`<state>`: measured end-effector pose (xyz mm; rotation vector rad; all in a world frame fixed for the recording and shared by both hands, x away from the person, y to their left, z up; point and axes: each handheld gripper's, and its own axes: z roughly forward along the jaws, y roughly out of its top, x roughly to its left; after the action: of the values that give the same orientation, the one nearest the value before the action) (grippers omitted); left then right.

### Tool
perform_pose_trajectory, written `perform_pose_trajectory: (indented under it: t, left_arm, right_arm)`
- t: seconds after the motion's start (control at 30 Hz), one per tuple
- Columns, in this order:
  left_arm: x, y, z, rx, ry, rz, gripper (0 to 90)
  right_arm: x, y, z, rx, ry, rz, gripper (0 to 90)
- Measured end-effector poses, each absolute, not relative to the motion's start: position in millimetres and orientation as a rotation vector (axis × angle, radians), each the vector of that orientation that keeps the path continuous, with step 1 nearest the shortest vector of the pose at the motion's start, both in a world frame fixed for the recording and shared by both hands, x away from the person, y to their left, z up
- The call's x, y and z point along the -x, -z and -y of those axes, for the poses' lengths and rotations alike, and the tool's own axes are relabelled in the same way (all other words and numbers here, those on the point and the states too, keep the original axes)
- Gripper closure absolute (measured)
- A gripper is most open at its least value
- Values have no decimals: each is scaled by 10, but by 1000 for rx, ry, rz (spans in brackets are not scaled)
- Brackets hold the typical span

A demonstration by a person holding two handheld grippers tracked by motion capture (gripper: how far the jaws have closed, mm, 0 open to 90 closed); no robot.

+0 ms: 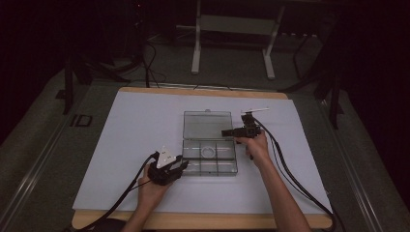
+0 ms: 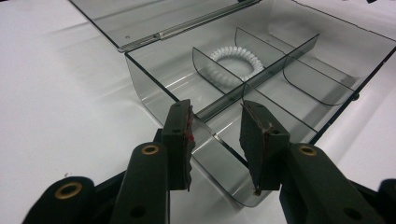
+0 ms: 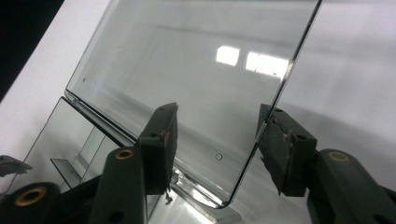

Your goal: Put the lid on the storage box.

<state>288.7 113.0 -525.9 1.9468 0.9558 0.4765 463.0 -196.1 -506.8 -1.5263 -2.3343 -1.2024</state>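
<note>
Here, left hand-held gripper (image 2: 215, 140) half-open — straddling box (image 2: 261, 70) corner.

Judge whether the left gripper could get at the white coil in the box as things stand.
Probably yes: the lid lies open, the coil sits uncovered, and only low dividers stand between it and the left gripper.

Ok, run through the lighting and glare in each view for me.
High view: dim, the surroundings nearly black, only the white table sheet moderately lit. Left gripper view: bright and sharp, soft reflections on the clear compartment box, with the white coiled hair tie crisp inside. Right gripper view: square lamp glare on the box lid, and the jaws close to the camera slightly soft.
</note>
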Motion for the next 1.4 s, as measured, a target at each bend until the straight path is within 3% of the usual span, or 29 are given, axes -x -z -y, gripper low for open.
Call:
perform_pose_trajectory:
  t: [0.5, 1.4]
  left_arm:
    - [-2882, 5258, -1124, -1948, -483, -958, 649]
    - [-2882, 5251, -1115, -1951, -486, -966, 652]
  right_arm:
    - [-4521, 4915, 1992, 1475, 1293, 2457, 624]
    - [-4200, 4732, 1918, 1389, 1341, 2696, 628]
